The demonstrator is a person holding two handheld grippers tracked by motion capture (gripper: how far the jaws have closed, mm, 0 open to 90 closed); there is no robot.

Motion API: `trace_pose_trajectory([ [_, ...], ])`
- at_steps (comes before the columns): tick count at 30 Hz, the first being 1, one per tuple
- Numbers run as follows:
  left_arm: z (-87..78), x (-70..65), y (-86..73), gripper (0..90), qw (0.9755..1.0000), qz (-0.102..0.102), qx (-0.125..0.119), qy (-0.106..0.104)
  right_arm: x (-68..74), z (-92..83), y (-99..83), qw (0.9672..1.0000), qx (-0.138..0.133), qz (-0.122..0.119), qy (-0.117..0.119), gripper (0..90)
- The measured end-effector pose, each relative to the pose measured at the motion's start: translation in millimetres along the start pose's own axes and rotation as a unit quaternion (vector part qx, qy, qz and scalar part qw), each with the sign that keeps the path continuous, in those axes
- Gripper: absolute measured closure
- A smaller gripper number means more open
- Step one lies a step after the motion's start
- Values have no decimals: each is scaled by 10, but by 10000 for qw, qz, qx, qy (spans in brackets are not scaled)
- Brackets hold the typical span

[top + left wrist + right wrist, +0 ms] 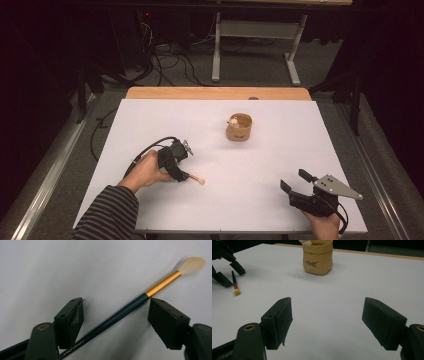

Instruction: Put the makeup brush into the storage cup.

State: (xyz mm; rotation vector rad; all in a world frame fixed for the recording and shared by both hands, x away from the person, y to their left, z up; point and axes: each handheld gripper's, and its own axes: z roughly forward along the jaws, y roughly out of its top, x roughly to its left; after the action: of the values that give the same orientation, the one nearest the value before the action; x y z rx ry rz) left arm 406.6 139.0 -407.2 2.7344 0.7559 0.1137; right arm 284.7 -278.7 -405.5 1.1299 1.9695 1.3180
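Note:
A paintbrush (117,315) with a dark handle, gold ferrule and pale bristles (192,264) lies on the white table. My left gripper (116,312) stands over it with the jaws on either side of the handle, apart from it and not pressing. In the high view the left gripper (181,170) is at the left, with the brush tip (200,181) poking out to its right. My right gripper (295,181) rests near the front right edge, open with nothing between its jaws. The right gripper view shows its own jaws (327,322) wide apart and the brush (235,283) far off.
A tan pouch (239,128) stands upright at the table's middle back, with a pale object (233,120) at its rim; the pouch (318,260) is far ahead of my right gripper. The white table sheet (220,205) ends at a wooden strip (215,93) at the back.

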Motion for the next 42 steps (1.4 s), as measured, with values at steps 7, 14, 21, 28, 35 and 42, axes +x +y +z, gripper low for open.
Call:
trace_pose_trajectory([
  [7, -3, 1, -4, 299, 10000, 10, -12, -8, 2, -1, 0, 10000, 5, 8, 2, 260],
  [14, -13, -2, -5, 343, 10000, 41, -16, -41, 3, -1, 0, 10000, 9, 15, 1, 261],
  [21, -32, -6, -15, 427, 10000, 41, -43, -37, 3, -1, 0, 10000, 8, 16, 0, 261],
  [28, -49, -11, -22, 524, 10000, 68, -36, -38, 2, 0, 0, 10000, 9, 9, 2, 261],
  [35, -59, -12, -22, 621, 10000, 54, -1, -56, 1, 0, 0, 10000, 9, 15, -1, 261],
  [42, -62, -8, -14, 657, 9999, 44, 48, -88, 0, 0, -1, 10000, -7, 7, -2, 262],
])
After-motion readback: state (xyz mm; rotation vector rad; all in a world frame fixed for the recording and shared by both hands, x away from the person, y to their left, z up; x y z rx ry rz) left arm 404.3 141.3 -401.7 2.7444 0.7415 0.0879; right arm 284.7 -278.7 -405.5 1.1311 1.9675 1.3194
